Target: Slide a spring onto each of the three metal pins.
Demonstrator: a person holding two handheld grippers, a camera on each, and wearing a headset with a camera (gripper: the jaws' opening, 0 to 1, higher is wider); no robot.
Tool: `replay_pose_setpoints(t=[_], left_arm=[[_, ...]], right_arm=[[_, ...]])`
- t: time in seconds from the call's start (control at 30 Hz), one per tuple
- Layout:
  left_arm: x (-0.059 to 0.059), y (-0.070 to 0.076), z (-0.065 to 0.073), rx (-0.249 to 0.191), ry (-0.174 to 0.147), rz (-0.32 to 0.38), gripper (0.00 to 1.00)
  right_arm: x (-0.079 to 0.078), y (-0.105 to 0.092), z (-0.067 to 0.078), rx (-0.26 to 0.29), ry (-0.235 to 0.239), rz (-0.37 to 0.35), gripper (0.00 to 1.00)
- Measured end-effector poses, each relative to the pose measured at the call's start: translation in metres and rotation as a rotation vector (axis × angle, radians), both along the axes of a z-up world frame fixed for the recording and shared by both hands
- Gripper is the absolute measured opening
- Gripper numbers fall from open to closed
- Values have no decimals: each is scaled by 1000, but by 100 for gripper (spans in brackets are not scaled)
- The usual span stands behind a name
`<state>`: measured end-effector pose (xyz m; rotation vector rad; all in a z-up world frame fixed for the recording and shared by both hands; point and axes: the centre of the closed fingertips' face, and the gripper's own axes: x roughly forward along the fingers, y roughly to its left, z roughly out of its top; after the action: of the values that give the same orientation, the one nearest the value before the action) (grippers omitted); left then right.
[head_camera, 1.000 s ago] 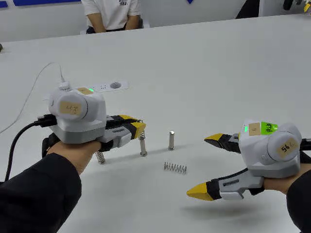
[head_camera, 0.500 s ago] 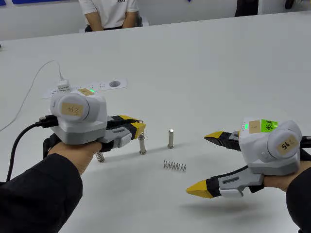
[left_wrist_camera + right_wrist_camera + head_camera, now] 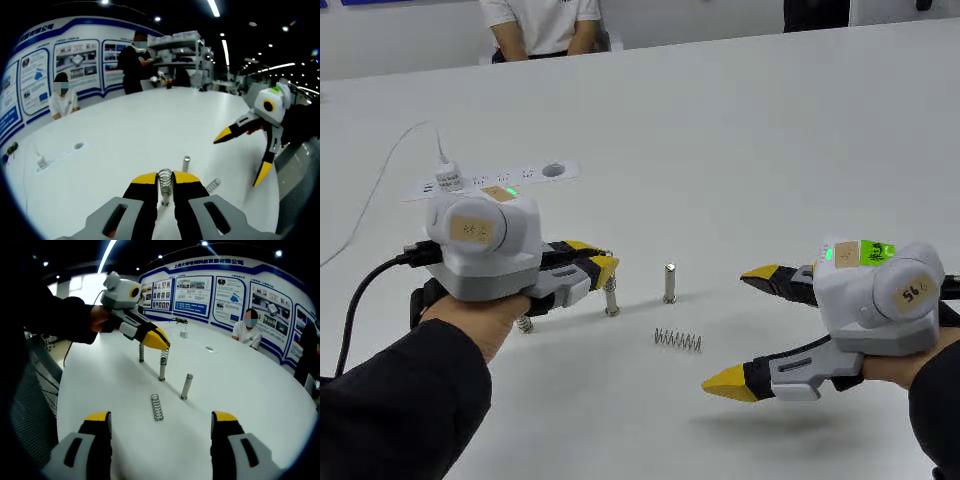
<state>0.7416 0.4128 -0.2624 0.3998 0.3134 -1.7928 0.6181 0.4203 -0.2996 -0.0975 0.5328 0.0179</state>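
Observation:
Three metal pins stand on the white table. The left pin carries a spring. My left gripper is shut on a second spring, holding it over the top of the middle pin; the right gripper view shows that spring on the pin's upper part. The right pin is bare. A loose spring lies flat in front of it. My right gripper hovers wide open to the right of the loose spring, nothing between its jaws.
A white power strip with a plugged cable lies behind my left gripper. A black cable trails from my left gripper off the left edge. A person sits at the table's far side.
The head camera has shifted a little. My left gripper stays shut on the spring at the middle pin, and the right gripper stays open in about the same place.

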Motion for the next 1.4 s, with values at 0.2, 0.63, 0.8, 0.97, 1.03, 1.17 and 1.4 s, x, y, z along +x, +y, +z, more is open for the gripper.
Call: replay_pose_setpoints(t=[0.2,0.63,0.8,0.97,1.03,1.17,1.4], left_arm=[[0,0,-2,3,-4,2,11],[0,1,-9,14,-12,2,11],[0,2,-13,21,-18,3,11],[0,3,-14,24,-20,5,11],[0,2,-15,26,-21,5,11],[0,0,-18,34,-25,2,11],[1,-1,-23,50,-34,-1,11]], right_arm=[[1,-2,7,22,-33,-19,83],[1,-3,8,29,-45,-27,83],[1,-3,7,28,-42,-26,83],[0,-2,6,28,-37,-22,83],[0,-2,6,28,-36,-22,83],[0,-3,6,27,-33,-21,83],[0,-3,5,27,-31,-20,83]])
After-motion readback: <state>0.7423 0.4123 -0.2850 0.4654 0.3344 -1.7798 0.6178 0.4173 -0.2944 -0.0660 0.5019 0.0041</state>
